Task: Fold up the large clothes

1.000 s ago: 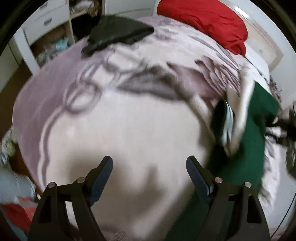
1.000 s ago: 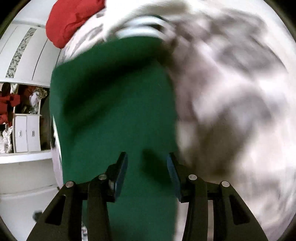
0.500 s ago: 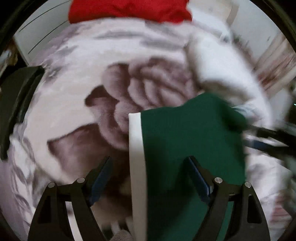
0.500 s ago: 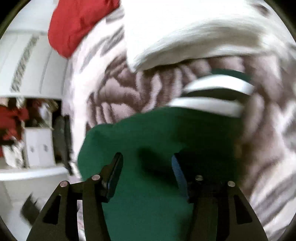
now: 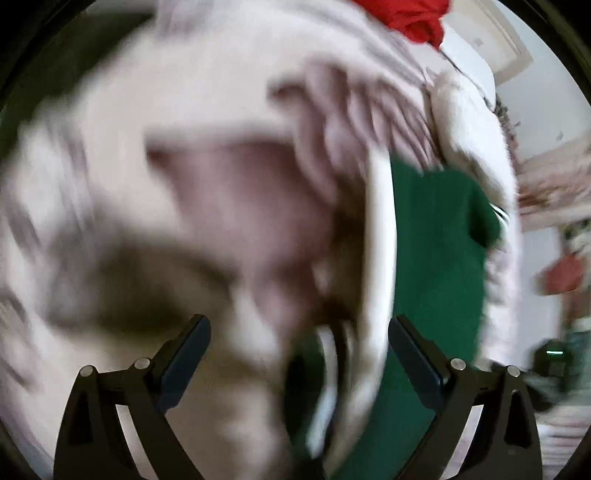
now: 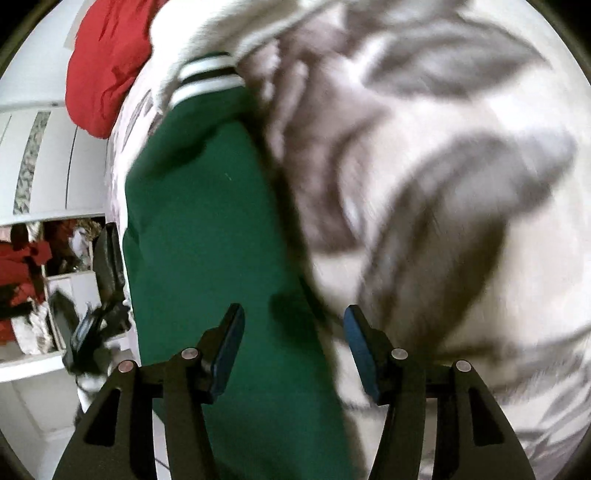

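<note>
A dark green garment (image 6: 207, 206) with a green-and-white striped cuff (image 6: 207, 79) lies stretched over the floral blanket (image 6: 443, 184). My right gripper (image 6: 293, 343) hovers over the garment's right edge, jaws apart, pads not pressing the cloth. In the blurred left wrist view the green garment (image 5: 436, 258) runs down the right side, bordered by a white band (image 5: 384, 236). A striped end of it lies under the left gripper (image 5: 299, 350), whose jaws are opening wide with nothing pinched.
A red cloth (image 6: 107, 66) sits at the head of the bed, also visible as red cloth (image 5: 413, 18). A white fluffy garment (image 5: 469, 122) lies beside the green one. White cabinets (image 6: 37, 129) and cluttered shelves stand off the bed's left side.
The left view swung fast across the blanket, so the green garment now sits right of its fingers, which stand wider. The right gripper slid back along the garment, and the cuff looks farther away.
</note>
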A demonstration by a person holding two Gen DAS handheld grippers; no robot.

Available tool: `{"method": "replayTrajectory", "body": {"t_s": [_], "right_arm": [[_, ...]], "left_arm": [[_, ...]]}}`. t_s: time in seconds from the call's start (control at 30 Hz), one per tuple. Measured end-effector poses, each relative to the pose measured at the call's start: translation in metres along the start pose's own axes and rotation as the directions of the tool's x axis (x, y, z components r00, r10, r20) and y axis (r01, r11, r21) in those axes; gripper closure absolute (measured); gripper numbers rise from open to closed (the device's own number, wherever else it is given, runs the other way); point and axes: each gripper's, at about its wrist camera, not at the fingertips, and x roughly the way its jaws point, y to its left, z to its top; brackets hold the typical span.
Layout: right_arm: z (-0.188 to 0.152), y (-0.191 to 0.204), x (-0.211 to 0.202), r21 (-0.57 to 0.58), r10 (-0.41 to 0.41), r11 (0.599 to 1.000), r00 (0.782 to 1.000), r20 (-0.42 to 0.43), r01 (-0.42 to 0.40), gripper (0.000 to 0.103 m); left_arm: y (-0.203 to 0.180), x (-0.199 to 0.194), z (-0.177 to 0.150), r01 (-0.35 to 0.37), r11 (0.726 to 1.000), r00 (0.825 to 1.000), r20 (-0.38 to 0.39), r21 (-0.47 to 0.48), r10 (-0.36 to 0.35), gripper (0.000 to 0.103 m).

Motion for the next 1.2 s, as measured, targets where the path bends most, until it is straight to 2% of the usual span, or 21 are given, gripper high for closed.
{"method": "replayTrajectory", "body": {"t_s": [0.03,0.1,0.2,0.23,0.27,0.3,0.33,0.37,0.43,0.5,0.57,0.6,0.67,0.7,0.77,0.8,0.83,0.93,1.03,1.13,1.2], "right_arm": [[-0.008,-0.008,0.003,0.016,-0.007,1.0,1.0,-0.004,0.007,0.045],[-0.021,-0.021,0.013,0.062,0.001,0.998,1.0,-0.023,0.0,0.045],[-0.034,-0.034,0.029,0.117,0.009,0.993,0.999,-0.036,-0.005,0.044],[-0.035,-0.036,0.032,0.124,0.013,0.992,0.999,-0.03,-0.009,0.045],[-0.037,-0.038,0.031,0.127,0.016,0.992,1.0,-0.025,-0.012,0.045],[-0.038,-0.038,0.031,0.13,0.017,0.991,1.0,-0.019,-0.014,0.045],[-0.037,-0.039,0.034,0.132,0.019,0.991,1.0,-0.016,-0.016,0.045],[-0.038,-0.04,0.034,0.133,0.02,0.991,1.0,-0.014,-0.018,0.045],[-0.037,-0.04,0.035,0.128,0.02,0.992,1.0,-0.014,-0.018,0.045],[-0.037,-0.039,0.037,0.122,0.026,0.992,0.999,-0.02,-0.024,0.045],[-0.038,-0.042,0.031,0.115,0.025,0.993,0.999,-0.026,-0.022,0.045],[-0.04,-0.042,0.03,0.112,0.022,0.993,0.999,-0.026,-0.019,0.045],[-0.042,-0.041,0.024,0.111,0.02,0.994,0.999,-0.025,-0.017,0.045],[-0.045,-0.04,0.02,0.107,0.014,0.994,1.0,-0.025,-0.012,0.045],[-0.051,-0.038,0.007,0.096,0.006,0.995,1.0,-0.023,-0.004,0.045],[-0.056,-0.037,0.0,0.084,0.003,0.996,1.0,-0.021,-0.001,0.045],[-0.062,-0.038,-0.008,0.079,0.002,0.997,1.0,-0.021,0.0,0.045],[-0.086,-0.04,-0.026,0.072,0.009,0.997,0.999,-0.042,-0.006,0.045],[-0.125,-0.043,-0.034,0.059,0.011,0.998,0.995,-0.103,-0.005,0.045],[-0.172,-0.05,-0.024,0.064,0.004,0.998,0.978,-0.209,0.01,0.044],[-0.208,-0.057,-0.012,0.089,0.029,0.996,0.956,-0.291,-0.003,0.044]], "left_arm": [[0.004,0.011,-0.014,0.076,0.996,0.996,-0.044,-0.048,-0.078,0.004],[-0.003,0.027,-0.035,0.158,0.985,0.985,-0.06,-0.07,-0.162,0.007],[-0.046,0.035,-0.056,0.18,0.982,0.983,-0.024,0.059,-0.179,0.007],[-0.065,0.034,-0.062,0.177,0.976,0.984,-0.002,0.13,-0.178,0.018],[-0.074,0.033,-0.065,0.199,0.967,0.979,0.006,0.157,-0.202,0.035],[-0.079,0.03,-0.065,0.256,0.953,0.965,0.017,0.161,-0.262,0.054],[-0.078,0.023,-0.062,0.369,0.92,0.927,0.015,0.13,-0.374,0.084],[-0.074,0.018,-0.06,0.469,0.878,0.881,0.011,0.091,-0.472,0.084],[-0.064,0.015,-0.052,0.581,0.814,0.814,0.022,0.022,-0.581,0.085],[-0.042,0.029,-0.046,0.606,0.793,0.795,0.005,-0.067,-0.607,0.085],[-0.004,0.056,-0.039,0.473,0.874,0.878,-0.028,-0.107,-0.479,0.084],[0.019,0.069,-0.039,0.476,0.862,0.872,-0.037,-0.171,-0.489,0.083],[0.039,0.077,-0.038,0.556,0.784,0.81,-0.03,-0.276,-0.585,0.08],[0.039,0.071,-0.037,0.557,0.784,0.807,-0.044,-0.274,-0.588,0.077],[0.033,0.053,-0.037,0.533,0.814,0.827,-0.059,-0.23,-0.558,0.065],[0.031,0.037,-0.04,0.512,0.831,0.843,-0.056,-0.217,-0.534,0.041],[0.031,0.024,-0.045,0.513,0.833,0.846,-0.044,-0.209,-0.532,0.023],[0.025,-0.01,-0.066,0.502,0.851,0.86,-0.008,-0.155,-0.509,0.023],[0.017,-0.038,-0.104,0.405,0.911,0.914,-0.003,-0.075,-0.406,0.023],[0.016,-0.041,-0.155,0.29,0.955,0.956,-0.034,-0.06,-0.292,0.023],[0.021,-0.04,-0.192,0.247,0.966,0.966,-0.063,-0.077,-0.252,0.023]]}}
